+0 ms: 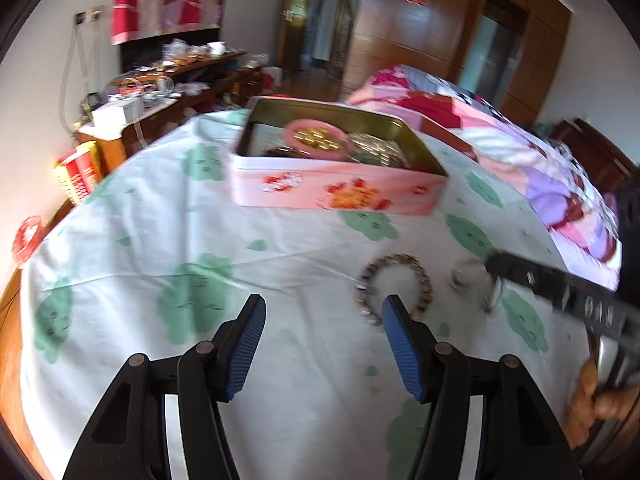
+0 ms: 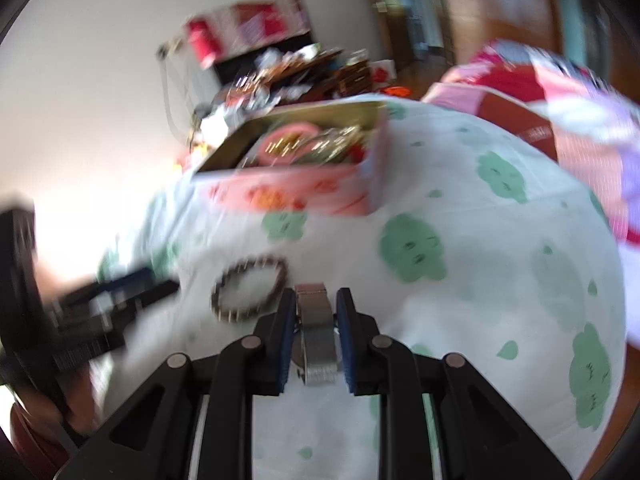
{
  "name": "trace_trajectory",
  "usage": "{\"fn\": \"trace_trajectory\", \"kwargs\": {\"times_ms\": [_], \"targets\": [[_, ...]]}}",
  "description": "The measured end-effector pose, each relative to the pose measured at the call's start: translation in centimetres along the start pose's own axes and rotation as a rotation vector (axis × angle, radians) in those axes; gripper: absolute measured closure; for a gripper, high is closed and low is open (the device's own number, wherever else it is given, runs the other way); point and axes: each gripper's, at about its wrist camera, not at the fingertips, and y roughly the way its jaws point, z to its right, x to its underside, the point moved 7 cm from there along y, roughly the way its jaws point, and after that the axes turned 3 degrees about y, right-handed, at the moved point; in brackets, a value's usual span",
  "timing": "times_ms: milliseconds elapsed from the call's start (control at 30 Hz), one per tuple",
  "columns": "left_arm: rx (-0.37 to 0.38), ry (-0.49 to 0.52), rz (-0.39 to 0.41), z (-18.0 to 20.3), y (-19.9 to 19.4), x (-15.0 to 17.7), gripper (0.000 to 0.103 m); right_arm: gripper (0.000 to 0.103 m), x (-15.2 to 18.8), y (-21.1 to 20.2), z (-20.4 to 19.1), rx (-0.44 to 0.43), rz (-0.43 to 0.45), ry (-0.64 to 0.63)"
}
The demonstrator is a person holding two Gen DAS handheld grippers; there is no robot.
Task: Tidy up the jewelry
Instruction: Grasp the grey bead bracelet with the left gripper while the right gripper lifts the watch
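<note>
The right gripper [image 2: 316,304] is clamped on a silver metal watch band [image 2: 318,336], just above the white sheet [image 1: 280,248] with green blotches. Beside it lies a beaded bracelet [image 1: 394,290], by the left gripper [image 1: 324,312], jaws apart and empty. Behind stands a pink tin [image 1: 340,188] of jewelry, then a cluttered wooden dresser [image 1: 192,76] and wardrobe [image 1: 420,32].

A bed [image 1: 120,320] is covered by a white sheet [image 1: 280,248] printed with green cloud shapes. An open pink tin [image 1: 340,192] filled with jewelry is set on the sheet towards the far side. Nearer, a beaded bracelet [image 1: 394,286] is laid flat on it, and a pink patterned quilt [image 1: 520,152] is spread along the right
</note>
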Motion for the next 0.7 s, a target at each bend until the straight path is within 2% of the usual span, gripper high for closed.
{"fn": "trace_trajectory", "kwargs": {"times_ms": [100, 233, 333, 467, 500, 533, 567, 633, 700], "targets": [[0.051, 0.027, -0.034, 1.5, 1.1, -0.2, 0.042, 0.080, -0.7, 0.0, 1.7, -0.037, 0.034, 0.116], [0.091, 0.033, -0.092, 2.7, 2.8, -0.3, 0.042, 0.080, -0.7, -0.1, 2.0, -0.042, 0.054, 0.140], [0.088, 0.061, -0.094, 3.6, 3.3, -0.8, 0.042, 0.080, -0.8, 0.0, 2.1, -0.039, 0.054, 0.137], [0.036, 0.125, -0.101, 4.4, 3.6, -0.7, 0.042, 0.080, -0.7, -0.2, 2.4, -0.052, 0.052, 0.145], [0.037, 0.135, -0.099, 4.6, 3.6, -0.6, 0.053, 0.080, -0.6, -0.1, 2.4, -0.054, 0.051, 0.146], [0.041, 0.137, -0.097, 4.6, 3.5, -0.7, 0.070, 0.080, -0.6, -0.1, 2.4, -0.055, 0.051, 0.146], [0.048, 0.135, -0.099, 4.5, 3.5, -0.7, 0.077, 0.080, -0.7, -0.1, 2.4, -0.055, 0.050, 0.145], [0.041, 0.131, -0.098, 4.2, 3.5, -0.7, 0.086, 0.080, -0.7, 0.0, 2.4, -0.055, 0.051, 0.147], [0.049, 0.127, -0.096, 4.2, 3.6, -0.8, 0.086, 0.080, -0.6, -0.1, 2.4, -0.055, 0.051, 0.146]]}}
